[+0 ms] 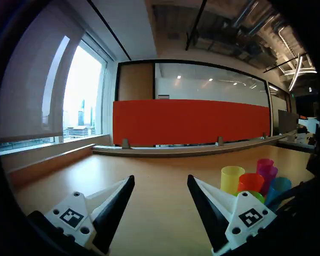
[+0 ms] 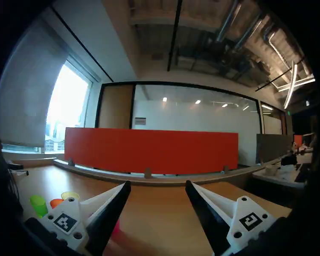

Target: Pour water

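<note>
Several coloured plastic cups stand together on the wooden table (image 1: 160,170): a yellow cup (image 1: 231,179), an orange cup (image 1: 250,182), a purple cup (image 1: 266,169), a blue cup (image 1: 278,188) and a green cup (image 1: 257,195) partly behind my finger. They lie ahead and to the right of my left gripper (image 1: 160,180), which is open with nothing between its fingers. In the right gripper view, a green cup (image 2: 39,205), an orange cup (image 2: 56,202) and a yellow cup (image 2: 70,195) sit to the left of my right gripper (image 2: 158,184), also open and holding nothing.
A red divider panel (image 1: 190,121) runs along the table's far edge (image 1: 181,150), with a glass wall behind it. A window (image 1: 81,102) and sill lie to the left. Desks with office items (image 2: 283,164) stand at the far right.
</note>
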### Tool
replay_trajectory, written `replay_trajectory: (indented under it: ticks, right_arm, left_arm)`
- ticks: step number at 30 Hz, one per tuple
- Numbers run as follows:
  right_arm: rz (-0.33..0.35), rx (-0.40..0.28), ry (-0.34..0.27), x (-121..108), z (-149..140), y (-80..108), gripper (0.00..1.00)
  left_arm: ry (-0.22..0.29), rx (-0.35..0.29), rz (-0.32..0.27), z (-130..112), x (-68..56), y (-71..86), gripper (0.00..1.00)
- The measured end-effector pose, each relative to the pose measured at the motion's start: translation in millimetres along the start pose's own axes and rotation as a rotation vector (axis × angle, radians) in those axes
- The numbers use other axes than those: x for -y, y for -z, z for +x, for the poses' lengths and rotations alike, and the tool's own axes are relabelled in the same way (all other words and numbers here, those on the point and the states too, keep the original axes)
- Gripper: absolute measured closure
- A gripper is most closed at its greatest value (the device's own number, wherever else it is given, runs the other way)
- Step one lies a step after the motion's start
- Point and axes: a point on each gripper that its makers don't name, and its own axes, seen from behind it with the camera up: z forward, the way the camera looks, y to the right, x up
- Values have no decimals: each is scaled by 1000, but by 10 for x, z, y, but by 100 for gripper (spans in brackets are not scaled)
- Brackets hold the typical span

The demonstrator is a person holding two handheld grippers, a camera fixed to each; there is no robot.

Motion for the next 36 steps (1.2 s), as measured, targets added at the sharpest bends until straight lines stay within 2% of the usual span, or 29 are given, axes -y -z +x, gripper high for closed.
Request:
replay_trajectory:
  ticks: [8,20,27,36]
  right_arm:
    - [-8,10,-25,-38,-187,-9,1]
    - [-16,69,-14,-220,-570,-48,1]
    - [-6,82,-31,-209,-687,-55,1]
    - [-3,104,-25,-206,-795,-65,1]
  left_arm:
    - [0,0,0,1,-3,2,8]
    - [0,0,0,1,2,6,8]
    - [0,0,0,2,1,2,9]
    - [0,0,0,1,-2,4,9]
